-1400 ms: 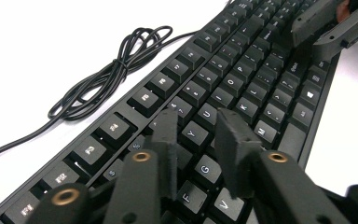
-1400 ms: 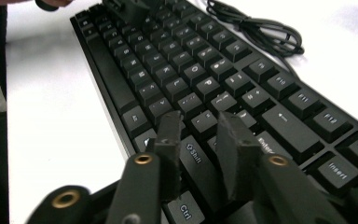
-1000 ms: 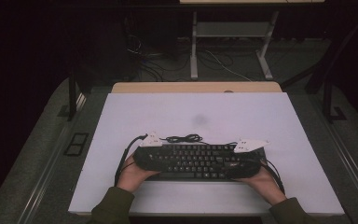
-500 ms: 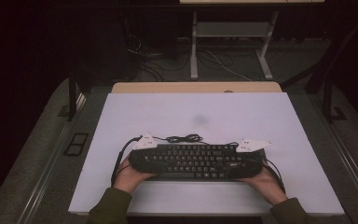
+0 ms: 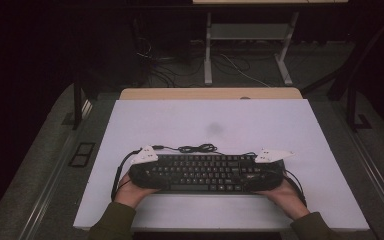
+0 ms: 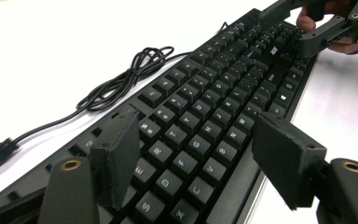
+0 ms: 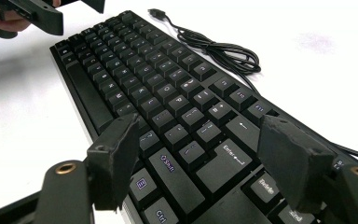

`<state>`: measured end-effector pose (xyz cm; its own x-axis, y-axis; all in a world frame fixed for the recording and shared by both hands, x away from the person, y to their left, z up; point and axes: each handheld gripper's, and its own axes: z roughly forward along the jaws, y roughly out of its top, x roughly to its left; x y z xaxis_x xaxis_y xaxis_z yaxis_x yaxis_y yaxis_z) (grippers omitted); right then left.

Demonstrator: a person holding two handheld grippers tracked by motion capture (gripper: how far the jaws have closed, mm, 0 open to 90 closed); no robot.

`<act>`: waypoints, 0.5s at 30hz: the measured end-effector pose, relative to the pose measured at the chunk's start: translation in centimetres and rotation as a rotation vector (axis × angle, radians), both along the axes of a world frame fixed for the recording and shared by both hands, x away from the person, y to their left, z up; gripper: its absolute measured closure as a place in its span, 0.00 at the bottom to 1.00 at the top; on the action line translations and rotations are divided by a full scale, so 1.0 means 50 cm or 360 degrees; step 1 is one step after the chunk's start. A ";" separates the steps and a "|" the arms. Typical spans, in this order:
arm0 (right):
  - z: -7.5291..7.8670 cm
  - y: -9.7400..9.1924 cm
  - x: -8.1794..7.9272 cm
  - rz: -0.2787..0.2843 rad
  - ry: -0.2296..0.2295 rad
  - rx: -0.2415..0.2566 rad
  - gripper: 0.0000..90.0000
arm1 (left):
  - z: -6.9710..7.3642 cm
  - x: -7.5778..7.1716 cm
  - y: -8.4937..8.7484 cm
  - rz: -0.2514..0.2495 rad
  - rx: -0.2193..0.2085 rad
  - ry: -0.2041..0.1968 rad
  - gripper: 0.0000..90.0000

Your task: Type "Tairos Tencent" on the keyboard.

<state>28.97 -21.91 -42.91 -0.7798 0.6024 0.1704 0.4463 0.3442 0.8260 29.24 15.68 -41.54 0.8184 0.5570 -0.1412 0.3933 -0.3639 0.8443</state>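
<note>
Black plastic keyboard (image 5: 205,173) on white desk (image 5: 180,120), keycaps reading Shift, Enter, Delete, left hand-held gripper (image 6: 196,163) jaws just opening, spread over left end, right hand-held gripper (image 7: 200,158) spread over right end, neither pinching.

Keyboard (image 5: 207,172) on table (image 5: 180,120), cable (image 5: 196,148) behind

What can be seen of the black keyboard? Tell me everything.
The black keyboard is a full-size, plastic-looking board with dark keys and pale legends. It lies flat, lengthwise across the near part of the white table. Its black cable lies bunched behind it. The left gripper and right gripper straddle its two ends, jaws apart.
</note>
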 end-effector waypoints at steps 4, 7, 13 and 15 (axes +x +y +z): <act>0.000 0.000 0.000 0.0001 -0.0002 0.0000 0.32 | -0.004 -0.008 0.014 0.0006 -0.0010 0.0010 0.34; -0.001 0.000 0.000 0.0001 -0.0001 0.0001 0.32 | -0.007 -0.014 0.021 0.0011 -0.0005 0.0008 0.34; 0.000 0.000 -0.001 -0.0003 0.0002 0.0000 0.33 | -0.012 -0.014 0.024 0.0023 -0.0002 0.0017 0.34; 0.000 0.000 -0.001 -0.0001 0.0002 0.0000 0.33 | -0.014 -0.013 0.024 0.0021 0.0009 0.0011 0.34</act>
<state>28.90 -21.90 -42.90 -0.7791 0.6031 0.1713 0.4475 0.3436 0.8256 28.59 16.89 -42.25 0.8099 0.5686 -0.1437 0.4039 -0.3631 0.8396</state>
